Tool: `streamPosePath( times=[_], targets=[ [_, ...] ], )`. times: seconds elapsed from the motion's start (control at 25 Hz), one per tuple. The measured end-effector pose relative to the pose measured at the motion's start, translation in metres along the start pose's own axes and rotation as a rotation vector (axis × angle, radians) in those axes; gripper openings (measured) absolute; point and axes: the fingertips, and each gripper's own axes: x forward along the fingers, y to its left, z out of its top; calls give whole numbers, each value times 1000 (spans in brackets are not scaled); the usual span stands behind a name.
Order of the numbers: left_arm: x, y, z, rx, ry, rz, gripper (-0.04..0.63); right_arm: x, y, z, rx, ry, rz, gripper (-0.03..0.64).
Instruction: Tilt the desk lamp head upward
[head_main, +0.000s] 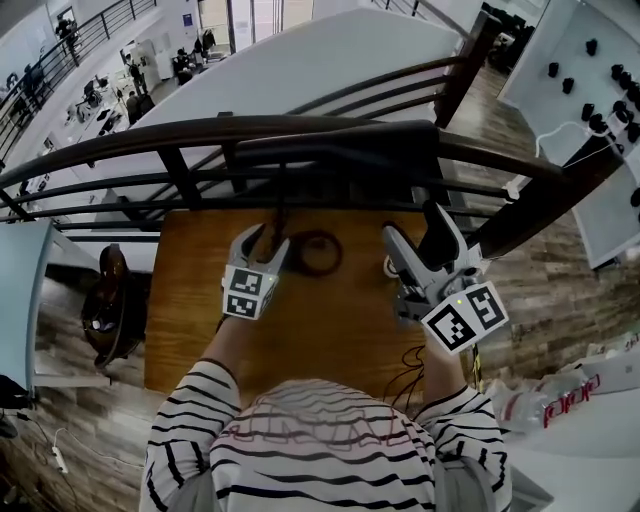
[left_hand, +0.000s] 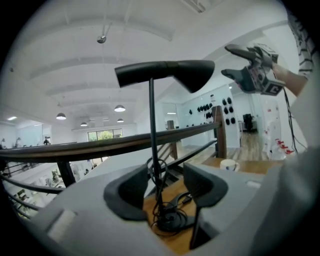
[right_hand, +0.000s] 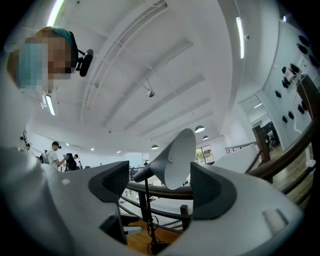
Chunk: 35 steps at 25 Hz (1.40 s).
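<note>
Head view shows a person in a striped top standing at a wooden table (head_main: 200, 300) set against a dark railing (head_main: 150, 135), with one gripper in each hand held over the far half of the tabletop. The left gripper (head_main: 265, 245) sits low beside a coil of black cord (head_main: 318, 252) that lies around the lamp's base. The right gripper (head_main: 412, 228) is held higher, on the other side of the cord, and a small white mug (head_main: 390, 265) shows just beside it.

In the left gripper view the desk lamp stands upright on the table. Its dark lamp head (left_hand: 170, 72) lies roughly level on top of a thin stem (left_hand: 151, 125), and the base (left_hand: 170, 220) sits in the loose cord. The left gripper (left_hand: 167, 185) is released: its jaws stand apart, with the lower stem seen in the gap and neither pad touching it. The right gripper shows here too, raised near the wide end of the lamp head but apart from it.

In the right gripper view the right gripper (right_hand: 157, 182) is also released. Its jaws are spread, and the cone of the lamp head shows between them without contact
</note>
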Motion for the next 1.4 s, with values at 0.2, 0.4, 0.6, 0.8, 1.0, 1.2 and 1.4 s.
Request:
streamPosePath(
  times=[0.2, 0.4, 0.6, 0.8, 1.0, 1.2, 1.4],
  targets=[
    [-26, -16, 15, 3, -41, -5, 219, -20, 7, -21, 20, 15, -28, 333],
    [-59, -28, 33, 6, -91, -15, 219, -40, 22, -39, 34, 39, -49, 323],
    [-94, -37, 52, -4, -155, -32, 218, -57, 39, -57, 45, 60, -77, 305],
    [-130, -40, 54, -7, -178, -51, 214, -66, 65, -77, 64, 87, -91, 267],
    [-161, -38, 54, -8, -199, -72, 170, -71, 89, -93, 84, 99, -117, 212],
    [-181, -39, 48, -22, -222, -102, 135, -78, 104, -109, 93, 106, -155, 165],
    [-195, -43, 41, -42, -231, -144, 113, -80, 116, -123, 98, 122, -185, 120]
  ],
)
